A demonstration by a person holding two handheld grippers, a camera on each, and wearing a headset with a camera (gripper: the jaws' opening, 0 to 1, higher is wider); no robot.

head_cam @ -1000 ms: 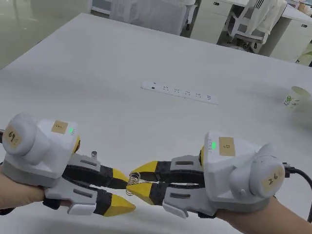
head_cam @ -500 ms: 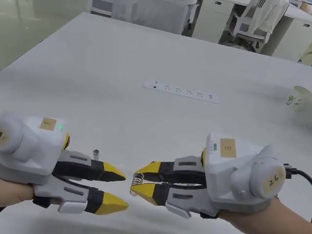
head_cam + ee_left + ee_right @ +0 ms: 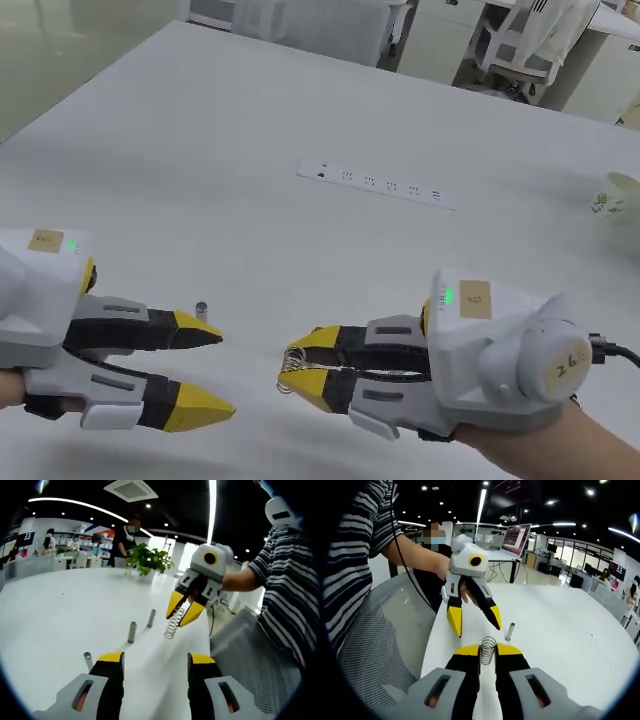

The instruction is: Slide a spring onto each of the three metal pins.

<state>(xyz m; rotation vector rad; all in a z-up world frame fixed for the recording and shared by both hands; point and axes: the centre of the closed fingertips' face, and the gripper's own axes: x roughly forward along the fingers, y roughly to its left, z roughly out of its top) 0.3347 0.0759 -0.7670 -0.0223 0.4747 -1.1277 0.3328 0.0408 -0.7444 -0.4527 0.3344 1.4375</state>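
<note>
Right claw (image 3: 295,367) clamped on spring (image 3: 488,650); left claw (image 3: 220,372) wide apart, empty, near pin (image 3: 201,309) on desk (image 3: 300,100). Cup (image 3: 617,193) far right, contents hidden.

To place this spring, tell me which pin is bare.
The pin nearest the left gripper; the middle pin and far pin look coil-wrapped.

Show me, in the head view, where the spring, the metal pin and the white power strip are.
spring (image 3: 292,370): head view, the middle of its coils.
metal pin (image 3: 201,310): head view, its upright shaft.
power strip (image 3: 375,185): head view, the middle of its top face.
</note>
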